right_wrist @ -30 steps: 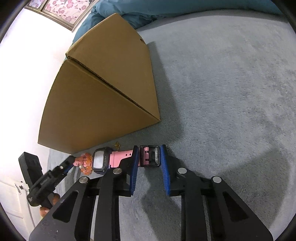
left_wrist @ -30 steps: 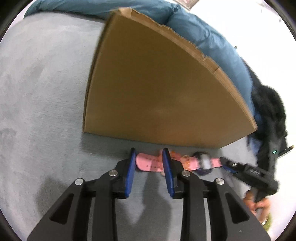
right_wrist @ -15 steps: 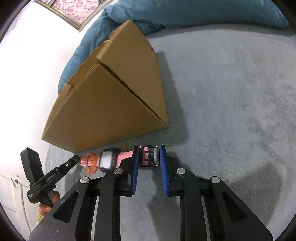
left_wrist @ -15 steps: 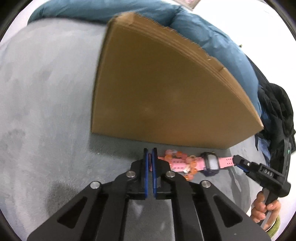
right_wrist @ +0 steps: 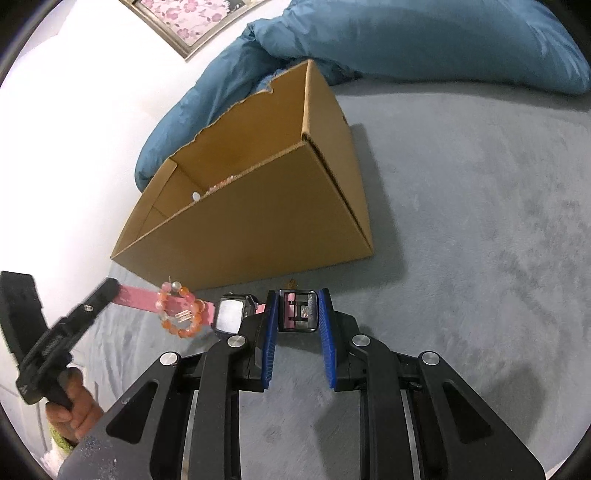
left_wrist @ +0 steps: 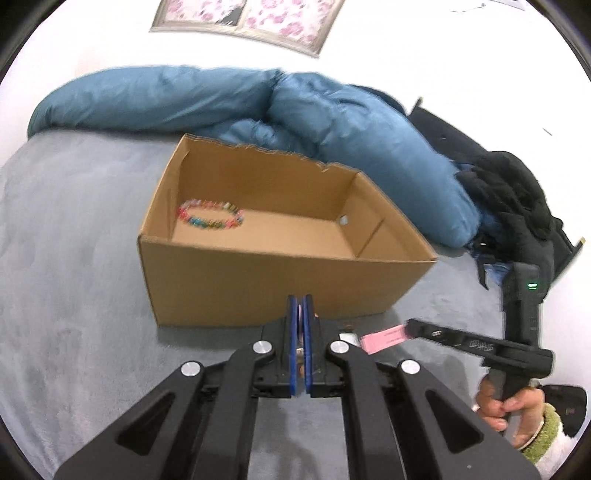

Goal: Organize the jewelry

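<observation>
1 beaded bracelet (left_wrist: 210, 218) already lies on the floor of the open box (left_wrist: 258, 280). The pink watch (right_wrist: 231, 314) is still outside it, held in the air just in front of the box with an orange bracelet (right_wrist: 181, 312) looped on its strap. The left gripper (left_wrist: 300, 314) has its jaws pressed together on the strap's free end; the right gripper (right_wrist: 297, 310) pinches the buckle end. Left to do, as I judge: carry both over the wall and release (a small gold item on the blanket by the box may also remain). Surface: grey plush blanket (right_wrist: 480, 221), blue duvet (left_wrist: 332, 110) behind, white wall, framed floral picture (left_wrist: 243, 18).
</observation>
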A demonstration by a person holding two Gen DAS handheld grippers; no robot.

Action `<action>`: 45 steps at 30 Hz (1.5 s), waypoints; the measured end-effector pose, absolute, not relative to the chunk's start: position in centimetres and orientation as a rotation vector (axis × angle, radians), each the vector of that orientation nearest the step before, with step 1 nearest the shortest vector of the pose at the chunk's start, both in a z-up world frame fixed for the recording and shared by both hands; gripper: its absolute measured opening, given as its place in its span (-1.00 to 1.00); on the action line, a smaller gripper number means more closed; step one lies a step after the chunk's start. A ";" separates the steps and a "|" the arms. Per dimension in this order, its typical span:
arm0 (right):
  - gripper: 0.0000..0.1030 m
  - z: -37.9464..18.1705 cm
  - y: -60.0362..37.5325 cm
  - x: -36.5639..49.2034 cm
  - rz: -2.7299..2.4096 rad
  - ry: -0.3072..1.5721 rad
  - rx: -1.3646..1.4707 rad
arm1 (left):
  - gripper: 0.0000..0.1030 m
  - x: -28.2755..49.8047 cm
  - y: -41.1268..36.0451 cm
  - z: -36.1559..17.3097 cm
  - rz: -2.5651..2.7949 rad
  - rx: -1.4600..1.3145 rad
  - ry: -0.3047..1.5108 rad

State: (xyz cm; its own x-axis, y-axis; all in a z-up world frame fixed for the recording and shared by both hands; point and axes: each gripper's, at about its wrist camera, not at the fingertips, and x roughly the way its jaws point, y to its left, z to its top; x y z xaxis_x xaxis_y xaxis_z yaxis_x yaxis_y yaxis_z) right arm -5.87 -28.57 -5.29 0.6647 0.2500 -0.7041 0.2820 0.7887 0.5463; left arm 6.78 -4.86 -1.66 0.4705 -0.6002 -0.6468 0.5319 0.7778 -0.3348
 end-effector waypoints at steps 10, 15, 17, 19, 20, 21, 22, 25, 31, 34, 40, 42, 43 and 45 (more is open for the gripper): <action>-0.62 -4.5 -28.0 -6.5 0.006 0.849 0.728 | -0.96 3.7 -5.6 1.6 -0.735 -0.002 0.718; -0.62 -2.6 -27.6 -7.7 0.029 0.776 0.722 | -0.96 1.7 -5.1 3.8 -0.767 0.003 0.650; -0.62 -1.2 -27.2 -8.5 0.022 0.721 0.672 | -0.96 0.9 -4.6 4.6 -0.770 0.003 0.616; -0.62 -0.9 -27.0 -8.5 -0.001 0.721 0.625 | -0.96 1.4 -4.3 4.0 -0.740 0.009 0.634; -0.62 -1.5 -27.3 -8.1 -0.011 0.748 0.635 | -0.96 2.1 -4.3 3.1 -0.715 0.013 0.666; -0.62 -2.1 -27.5 -7.9 -0.015 0.770 0.655 | -0.96 3.2 -4.1 1.7 -0.686 0.005 0.719; -0.62 -2.6 -27.8 -7.8 -0.016 0.786 0.678 | -0.96 3.9 -4.0 0.7 -0.673 -0.009 0.756; -0.62 -1.1 -27.1 -8.5 0.011 0.758 0.704 | -0.96 2.8 -2.9 1.7 -0.718 -0.080 0.723; -0.62 -1.4 -26.5 -9.2 -0.014 0.843 0.630 | -0.96 2.9 -2.5 -1.3 -0.676 -0.082 0.867; -0.62 -3.3 -26.6 -9.9 -0.030 0.915 0.655 | -0.96 3.5 -1.2 -4.3 -0.658 -0.173 0.994; -0.62 -1.6 -26.6 -10.0 0.004 0.869 0.665 | -0.96 3.4 -1.2 -2.6 -0.689 -0.188 0.944; -0.62 -0.4 -26.3 -10.0 0.016 0.841 0.651 | -0.96 3.1 -1.3 -1.4 -0.693 -0.172 0.904; -0.62 0.3 -26.0 -9.9 0.018 0.833 0.643 | -0.96 3.0 -1.3 -0.9 -0.695 -0.171 0.892; -0.62 0.8 -25.9 -10.2 0.018 0.825 0.632 | -0.96 2.9 -1.2 -0.2 -0.695 -0.171 0.878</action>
